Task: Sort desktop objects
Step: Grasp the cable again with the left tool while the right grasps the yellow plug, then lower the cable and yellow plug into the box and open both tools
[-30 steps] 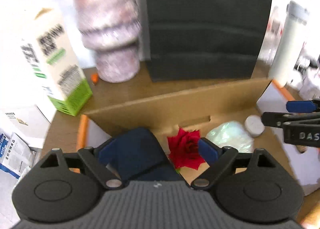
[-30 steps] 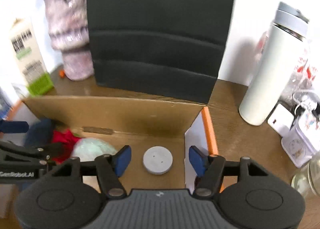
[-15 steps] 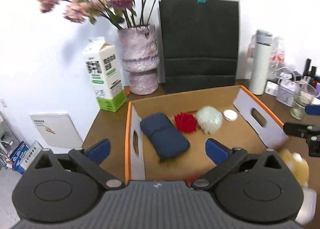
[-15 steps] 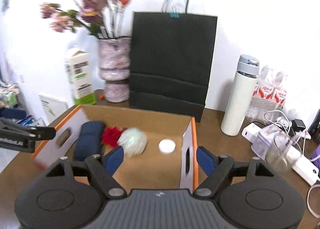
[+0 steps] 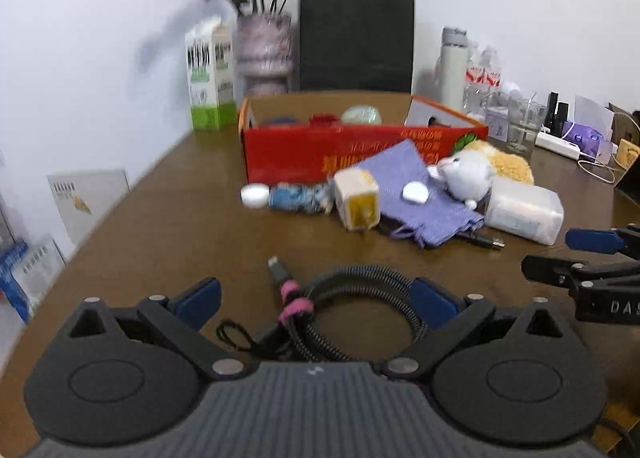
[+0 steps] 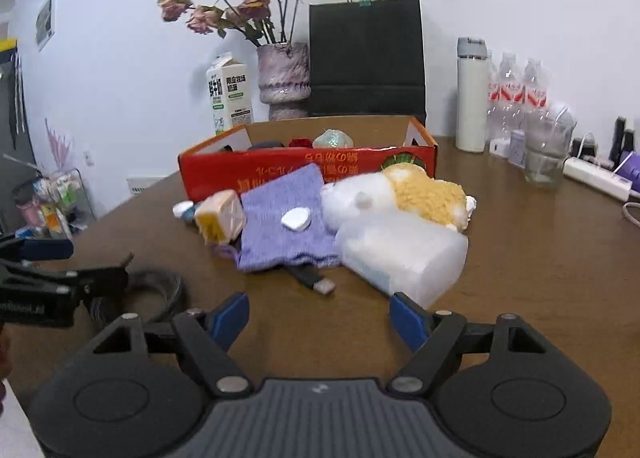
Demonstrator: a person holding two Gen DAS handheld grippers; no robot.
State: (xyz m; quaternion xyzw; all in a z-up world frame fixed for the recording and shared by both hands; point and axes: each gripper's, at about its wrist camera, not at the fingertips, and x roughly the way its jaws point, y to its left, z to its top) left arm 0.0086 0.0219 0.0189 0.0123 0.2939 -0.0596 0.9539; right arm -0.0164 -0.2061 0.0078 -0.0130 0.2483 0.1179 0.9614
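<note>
Withdrawal from the red cardboard box [image 6: 304, 170]: a second ago hovering right over its inside, now pulled well back across the table [image 6: 540, 258], with the box at twelve o'clock in both wrist views. Already lying inside: navy pouch [image 6: 264, 145], red rose [image 6: 300, 142] and pale bundle [image 6: 332, 138]. Left gripper [image 5: 316, 296]: standing wide apart and empty, having just opened further and then eased in slightly; coiled cable [image 5: 360, 278] on the table between its fingers, with the pads not pressing it. Right gripper [image 6: 318, 314]: also apart and holding nothing, after the same opening and small closing; only bare table between its fingers, with a translucent plastic container [image 6: 400, 254] just beyond at one o'clock. Still waiting outside, in front of the box: purple cloth [image 6: 288, 226], plush toy [image 6: 420, 190], yellow carton [image 6: 220, 218] and small bottle [image 5: 298, 198]. Probably means one delivery finished and the next pick-up beginning, most likely the cable for the left side and the container for the right.
</note>
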